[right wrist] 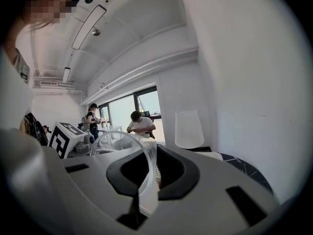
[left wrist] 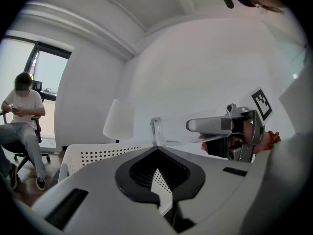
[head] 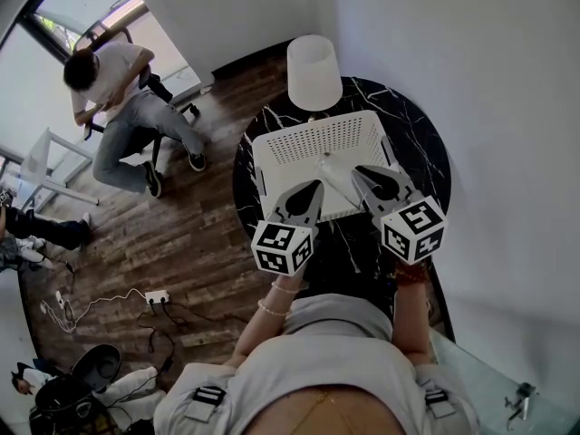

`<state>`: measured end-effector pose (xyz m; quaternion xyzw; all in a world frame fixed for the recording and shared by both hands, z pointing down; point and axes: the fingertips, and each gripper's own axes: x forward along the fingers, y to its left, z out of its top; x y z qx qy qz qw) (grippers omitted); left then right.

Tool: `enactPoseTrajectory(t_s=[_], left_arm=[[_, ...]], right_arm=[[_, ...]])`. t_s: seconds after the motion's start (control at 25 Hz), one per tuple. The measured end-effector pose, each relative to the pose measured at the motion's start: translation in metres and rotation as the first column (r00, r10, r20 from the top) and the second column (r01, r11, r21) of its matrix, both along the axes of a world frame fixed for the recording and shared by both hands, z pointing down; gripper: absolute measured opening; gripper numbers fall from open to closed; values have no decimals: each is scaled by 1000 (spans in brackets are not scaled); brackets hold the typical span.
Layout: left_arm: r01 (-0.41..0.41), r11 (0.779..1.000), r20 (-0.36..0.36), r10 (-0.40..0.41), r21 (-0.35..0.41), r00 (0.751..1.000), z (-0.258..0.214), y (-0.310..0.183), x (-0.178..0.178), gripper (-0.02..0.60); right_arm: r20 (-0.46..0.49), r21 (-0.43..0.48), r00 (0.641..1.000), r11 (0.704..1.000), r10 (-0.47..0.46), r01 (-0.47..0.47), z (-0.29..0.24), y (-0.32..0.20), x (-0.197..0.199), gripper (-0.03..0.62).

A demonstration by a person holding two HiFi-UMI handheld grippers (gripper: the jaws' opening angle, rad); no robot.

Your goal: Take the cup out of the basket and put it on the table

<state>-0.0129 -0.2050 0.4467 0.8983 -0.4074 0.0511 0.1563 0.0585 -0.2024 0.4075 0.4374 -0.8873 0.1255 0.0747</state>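
A white perforated basket (head: 308, 139) stands on the round black marble table (head: 412, 143). My right gripper (head: 364, 178) is shut on the wall of a clear glass cup (head: 333, 174), which it holds lying sideways above the basket's near half. From the left gripper view the cup (left wrist: 171, 130) juts out of the right gripper (left wrist: 195, 126), over the basket (left wrist: 98, 153). The cup's rim (right wrist: 122, 136) arcs left of the right gripper (right wrist: 149, 151). My left gripper (head: 311, 191) hovers over the basket's near left edge, shut and holding nothing; its own view shows the left gripper (left wrist: 157, 151) with jaws together.
A white table lamp (head: 314, 72) stands on the table behind the basket. A white wall runs along the right. A person sits on a chair (head: 118, 107) at the far left on the wood floor, where a power strip (head: 156, 295) and cables lie.
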Motion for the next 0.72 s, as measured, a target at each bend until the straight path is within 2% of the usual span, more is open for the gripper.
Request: enactPoseTrajectory(t_s=[0.72], left_arm=[[-19, 1000, -4, 19, -16, 1000, 6, -7, -4, 5]], right_arm=[[-9, -5, 1000, 1000, 15, -15, 2, -6, -6, 29]])
